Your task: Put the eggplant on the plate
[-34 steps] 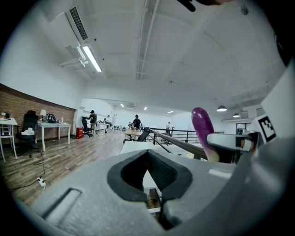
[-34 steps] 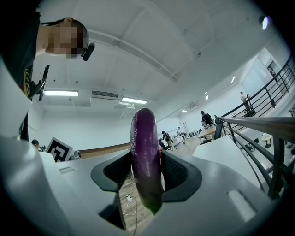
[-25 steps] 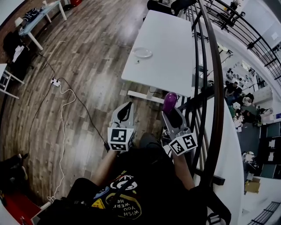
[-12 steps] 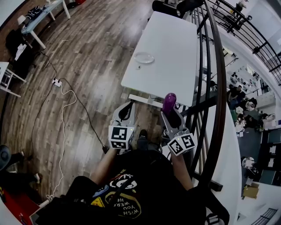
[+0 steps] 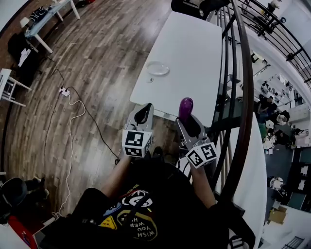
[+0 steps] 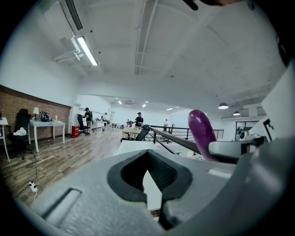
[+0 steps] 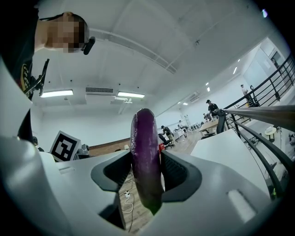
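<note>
A purple eggplant (image 5: 185,107) stands upright between the jaws of my right gripper (image 5: 187,120), which is shut on it just short of the near edge of the white table (image 5: 194,48). In the right gripper view the eggplant (image 7: 145,143) fills the gap between the dark pads (image 7: 177,173). A small white plate (image 5: 158,68) lies on the table's left side, well ahead of both grippers. My left gripper (image 5: 142,115) is level with the right one, to its left, shut with nothing in it (image 6: 150,184). From the left gripper view the eggplant (image 6: 200,133) shows at the right.
A dark metal railing (image 5: 240,73) runs close along the right of the table and my right arm. A black chair (image 5: 187,6) stands at the table's far end. A power strip with cables (image 5: 61,91) lies on the wood floor at left. People stand far off.
Both grippers have moved forward toward the table's near edge, the right one still holding the eggplant. The table and plate now lie closer.
</note>
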Demonstrator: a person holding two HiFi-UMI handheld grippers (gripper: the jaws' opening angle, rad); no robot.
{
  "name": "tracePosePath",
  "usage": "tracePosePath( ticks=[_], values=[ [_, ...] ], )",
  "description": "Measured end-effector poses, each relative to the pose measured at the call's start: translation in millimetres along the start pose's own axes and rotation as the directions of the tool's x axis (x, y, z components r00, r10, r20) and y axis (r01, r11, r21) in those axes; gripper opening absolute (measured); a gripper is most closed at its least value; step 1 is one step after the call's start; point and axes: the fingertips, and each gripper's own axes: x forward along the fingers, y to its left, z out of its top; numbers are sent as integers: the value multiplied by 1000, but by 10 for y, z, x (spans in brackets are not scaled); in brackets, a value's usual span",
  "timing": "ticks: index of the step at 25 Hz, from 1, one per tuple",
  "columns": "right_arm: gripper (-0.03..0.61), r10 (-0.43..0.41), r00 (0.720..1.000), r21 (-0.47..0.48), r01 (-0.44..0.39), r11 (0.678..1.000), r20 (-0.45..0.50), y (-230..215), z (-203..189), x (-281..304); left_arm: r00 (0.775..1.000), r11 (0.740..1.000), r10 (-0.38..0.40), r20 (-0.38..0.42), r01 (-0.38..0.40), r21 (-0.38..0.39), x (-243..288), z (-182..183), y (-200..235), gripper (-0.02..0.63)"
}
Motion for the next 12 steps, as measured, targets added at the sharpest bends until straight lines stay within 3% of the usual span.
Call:
tracePosePath(
  ticks=[12],
  values=[
    [201,-18,997,34,21,999,-81,-418,-231,975,999,1000,-18,-48,18,11,824,12,648,5]
  ],
)
